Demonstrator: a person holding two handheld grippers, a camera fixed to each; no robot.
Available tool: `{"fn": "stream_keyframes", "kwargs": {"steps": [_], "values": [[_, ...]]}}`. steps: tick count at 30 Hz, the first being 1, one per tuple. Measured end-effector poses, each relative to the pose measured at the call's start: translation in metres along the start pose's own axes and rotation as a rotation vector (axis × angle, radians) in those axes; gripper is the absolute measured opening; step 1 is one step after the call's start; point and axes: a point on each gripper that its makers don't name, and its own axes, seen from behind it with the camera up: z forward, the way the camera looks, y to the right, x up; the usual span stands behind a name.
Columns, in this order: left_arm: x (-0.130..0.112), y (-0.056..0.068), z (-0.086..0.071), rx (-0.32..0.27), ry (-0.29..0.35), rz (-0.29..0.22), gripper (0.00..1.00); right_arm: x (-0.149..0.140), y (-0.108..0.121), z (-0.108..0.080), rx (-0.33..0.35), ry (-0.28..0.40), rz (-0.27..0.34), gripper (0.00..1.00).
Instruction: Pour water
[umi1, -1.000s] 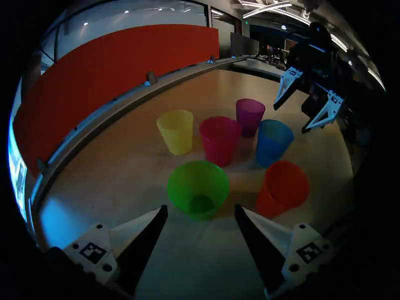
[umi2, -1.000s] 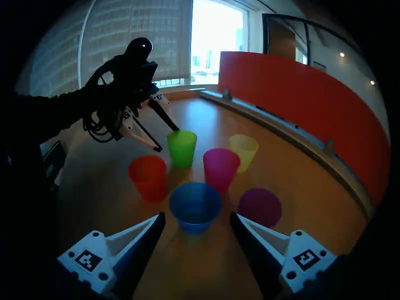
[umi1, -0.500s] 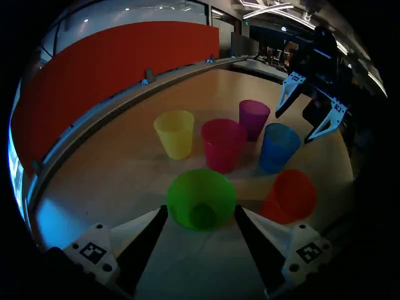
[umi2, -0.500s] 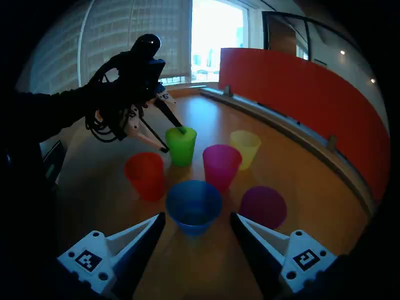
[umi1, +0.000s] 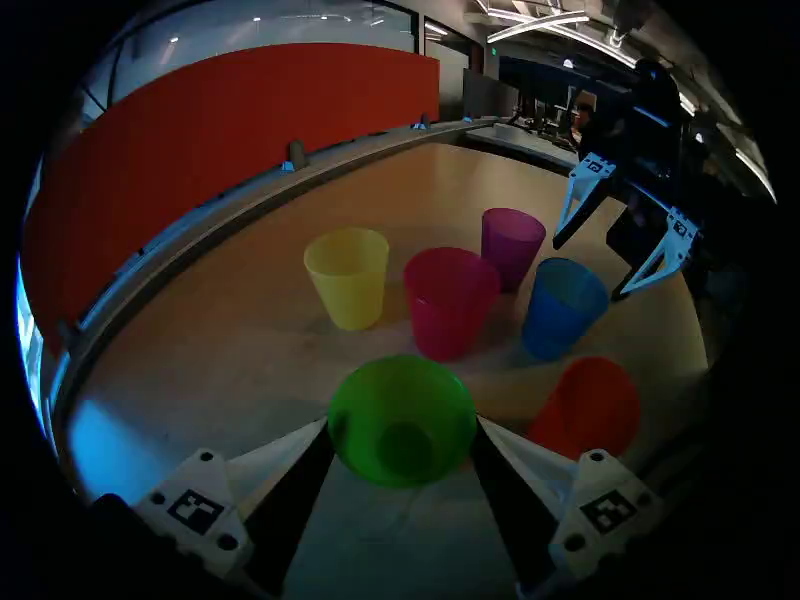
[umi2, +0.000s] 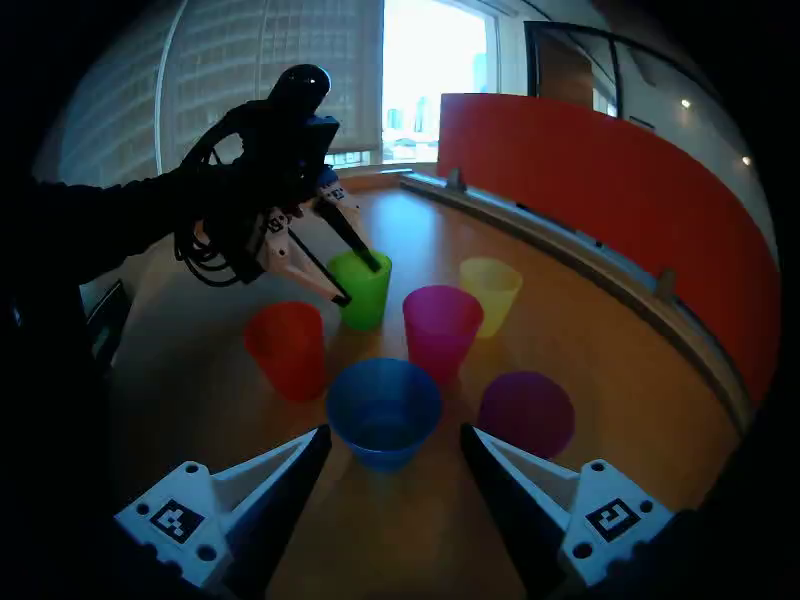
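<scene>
Six cups stand grouped on the wooden table (umi1: 250, 330), all upright. My left gripper (umi1: 402, 432) has its fingers spread, one on each side of the green cup (umi1: 402, 415) and close against it (I can't tell whether they actually touch it). Beyond it stand the yellow cup (umi1: 347, 278), the pink cup (umi1: 450, 300) and the purple cup (umi1: 512, 245), with the orange cup (umi1: 590, 405) off to one side. My right gripper (umi2: 393, 432) is spread wide too, and the blue cup (umi2: 384, 405) sits just ahead of its fingertips, partly between them.
</scene>
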Motion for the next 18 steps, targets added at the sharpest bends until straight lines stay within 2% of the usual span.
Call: {"fn": "stream_keyframes", "kwargs": {"steps": [18], "values": [[0.003, -0.002, -0.01, 0.018, 0.016, 0.002, 0.87, -0.005, -0.003, 0.02, 0.013, -0.014, -0.007, 1.0]]}}
